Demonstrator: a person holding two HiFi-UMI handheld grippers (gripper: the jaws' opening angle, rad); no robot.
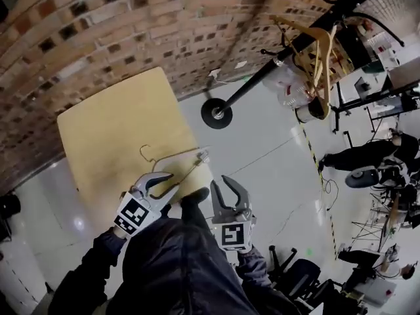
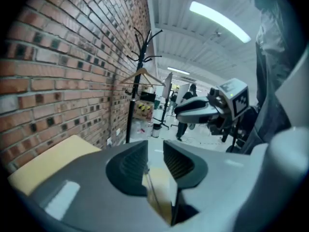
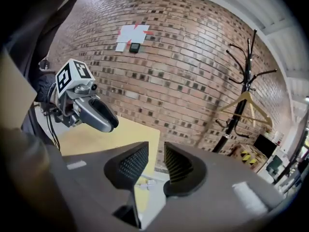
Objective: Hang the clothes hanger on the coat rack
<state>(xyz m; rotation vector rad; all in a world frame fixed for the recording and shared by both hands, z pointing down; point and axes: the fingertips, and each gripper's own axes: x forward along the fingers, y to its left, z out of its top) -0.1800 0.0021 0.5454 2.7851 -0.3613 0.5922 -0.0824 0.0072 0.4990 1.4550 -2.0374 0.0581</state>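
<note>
**A:** Where is the hanger (image 1: 177,155) now?

**B:** It lies flat on the table (image 1: 105,130), at the near right corner. It is well apart from the rack (image 1: 262,75), which stands far to the right, by the wall (image 1: 98,18).

**A:** Does a gripper hold it?

**B:** I think not yet. The left gripper (image 1: 161,182) is low over the near edge of the table, with its jaws a little apart. In the left gripper view the thin wire passes through the gap, close to one pad, but the pads do not press on it. The right gripper (image 1: 230,190) is just beside the right corner of the table. Its jaws are spread with nothing between the pads, and the right end of the hanger shows beyond them.

**A:** Why one gripper at each end?

**B:** My guess is that a thin wire flat on a table is hard to pinch, so two grips near the edge make it easier to lift.

**A:** Which way does it point?

**B:** The hook is at the far left and opens to the left, away from the rack. The long axis runs about left to right across the corner. It must be raised and turned for hanging. A wooden hanger (image 1: 323,51) is on the rack, so a free prong is needed.
</note>
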